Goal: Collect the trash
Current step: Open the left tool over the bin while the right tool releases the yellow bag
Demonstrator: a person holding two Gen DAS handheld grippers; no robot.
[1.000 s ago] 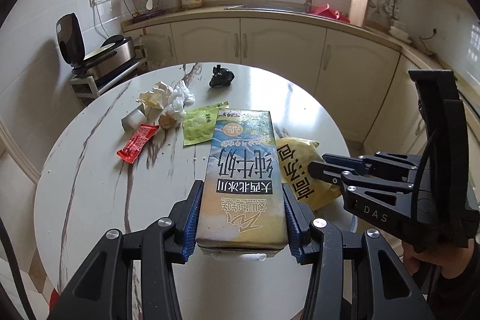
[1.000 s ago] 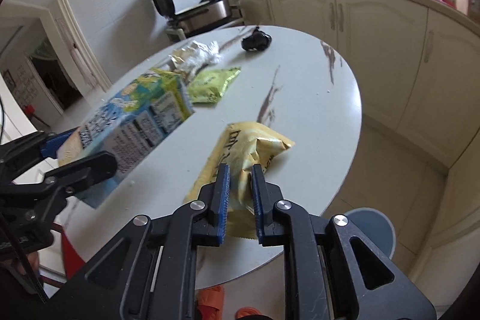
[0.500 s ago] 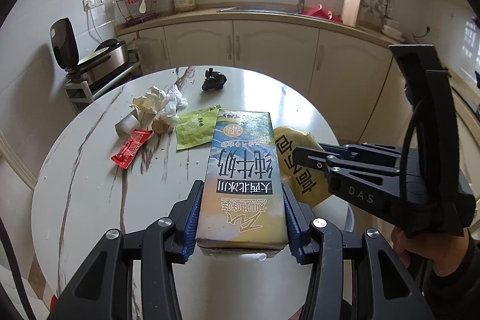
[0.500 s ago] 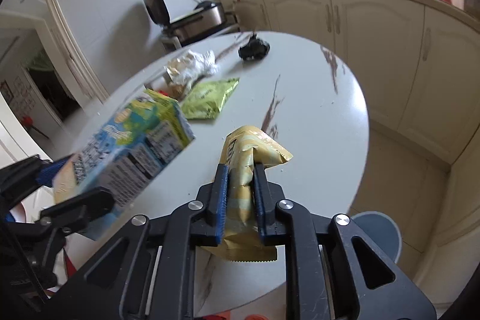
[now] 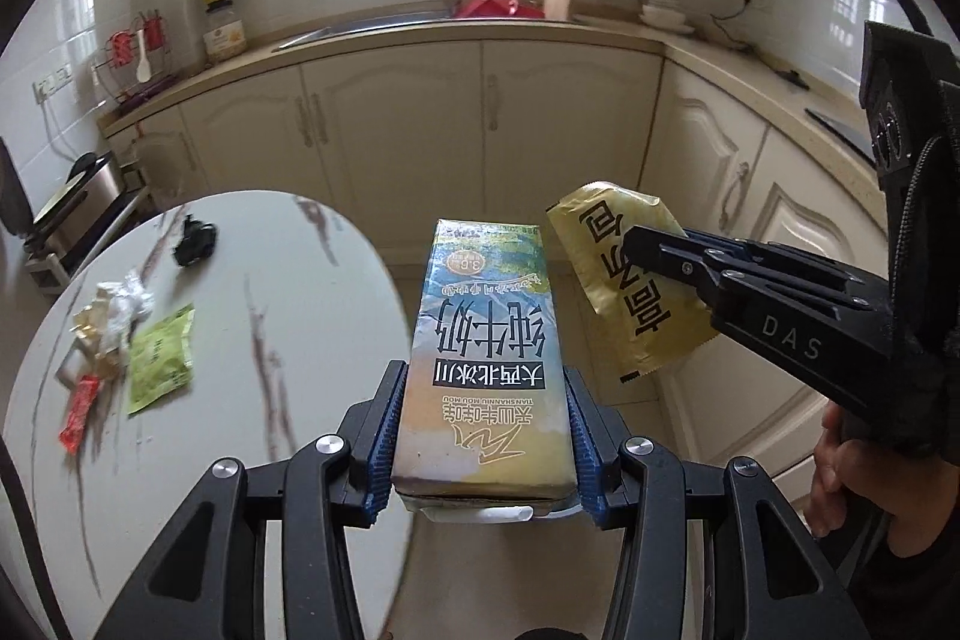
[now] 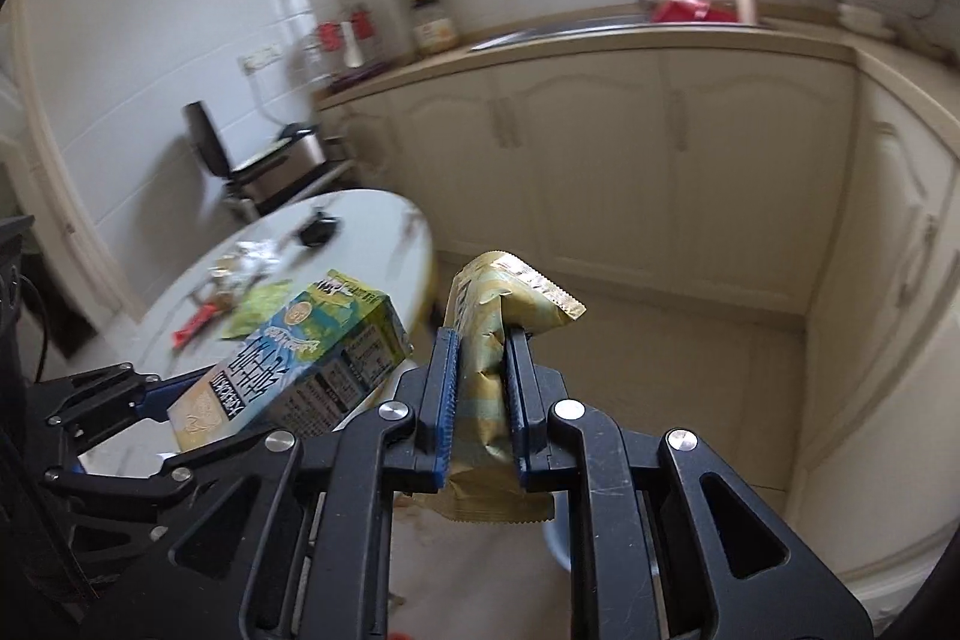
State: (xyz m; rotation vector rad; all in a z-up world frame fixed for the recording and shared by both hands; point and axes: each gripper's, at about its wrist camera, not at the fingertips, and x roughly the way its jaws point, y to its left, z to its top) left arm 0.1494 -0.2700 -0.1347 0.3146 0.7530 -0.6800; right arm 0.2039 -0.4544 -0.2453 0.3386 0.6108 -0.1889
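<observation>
My left gripper (image 5: 483, 382) is shut on a blue-and-yellow milk carton (image 5: 486, 328), its blue pads pressing both long sides. The carton sticks out past the round table's edge, over the floor. To its right my right gripper (image 6: 482, 346) is shut on a crumpled yellow snack bag (image 6: 510, 292), which hangs in the air beside the carton (image 6: 300, 358). In the left wrist view the bag (image 5: 624, 292) is pinched by the right gripper's fingers (image 5: 660, 250), and a person's hand (image 5: 840, 460) holds that gripper.
A white marble table (image 5: 240, 460) at left holds a green packet (image 5: 159, 370), a red wrapper (image 5: 78, 415), crumpled paper (image 5: 117, 310) and a small black object (image 5: 193, 247). Cream cabinets (image 5: 390, 130) line the far wall. A blue-grey round thing (image 6: 555, 547) sits on the floor below the bag.
Both grippers swung right, off the table and over the floor, carrying the carton and the bag. The yellow bag was lifted off the tabletop. The table now lies at the left.
</observation>
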